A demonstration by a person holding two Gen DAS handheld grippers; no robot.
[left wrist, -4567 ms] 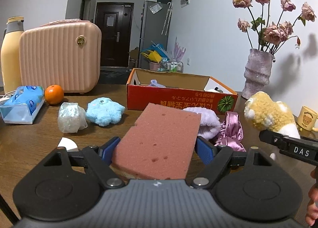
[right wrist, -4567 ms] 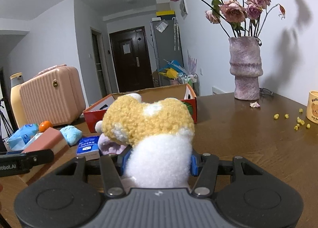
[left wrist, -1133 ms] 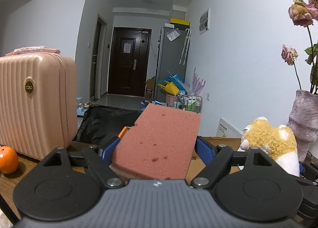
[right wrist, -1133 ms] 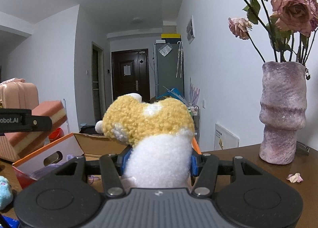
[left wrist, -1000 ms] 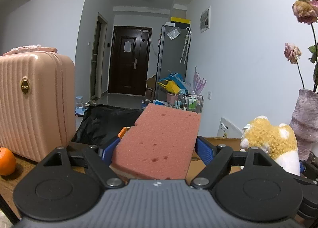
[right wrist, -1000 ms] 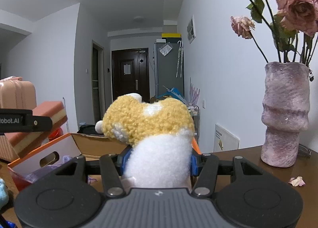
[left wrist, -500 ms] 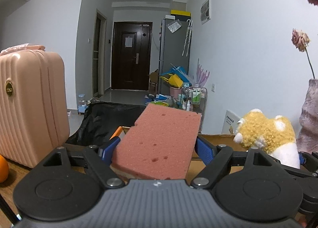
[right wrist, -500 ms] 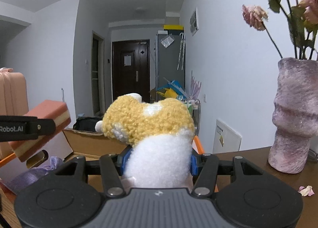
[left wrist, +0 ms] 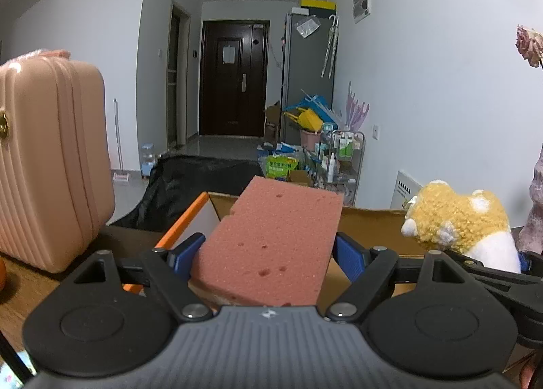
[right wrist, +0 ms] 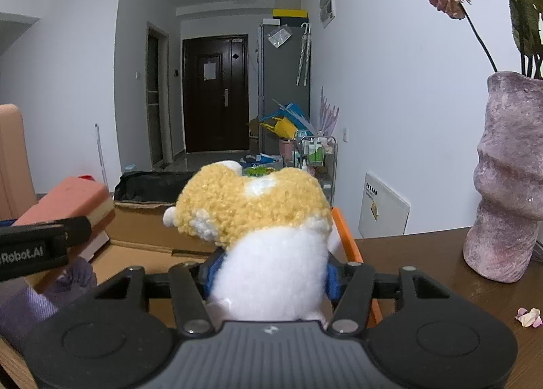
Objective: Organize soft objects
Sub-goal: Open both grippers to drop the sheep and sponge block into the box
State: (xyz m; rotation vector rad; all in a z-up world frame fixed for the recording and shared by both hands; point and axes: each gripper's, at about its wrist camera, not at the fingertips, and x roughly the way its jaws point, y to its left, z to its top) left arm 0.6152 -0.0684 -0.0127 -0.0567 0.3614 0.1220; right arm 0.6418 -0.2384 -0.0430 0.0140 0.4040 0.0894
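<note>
Above the open cardboard box (left wrist: 370, 219), the left tool (left wrist: 268, 249) is clamped on a pink sponge (left wrist: 271, 246), its blue pads pressed into both sides; beside it, over the box's right edge, the right tool (right wrist: 268, 273) is closed around a yellow-and-white plush toy (right wrist: 258, 219); a purple soft item (right wrist: 30, 307) lies inside the box; a pink suitcase (left wrist: 51, 158) stands at the surface's left edge, a vase (right wrist: 505, 178) at its right edge.
</note>
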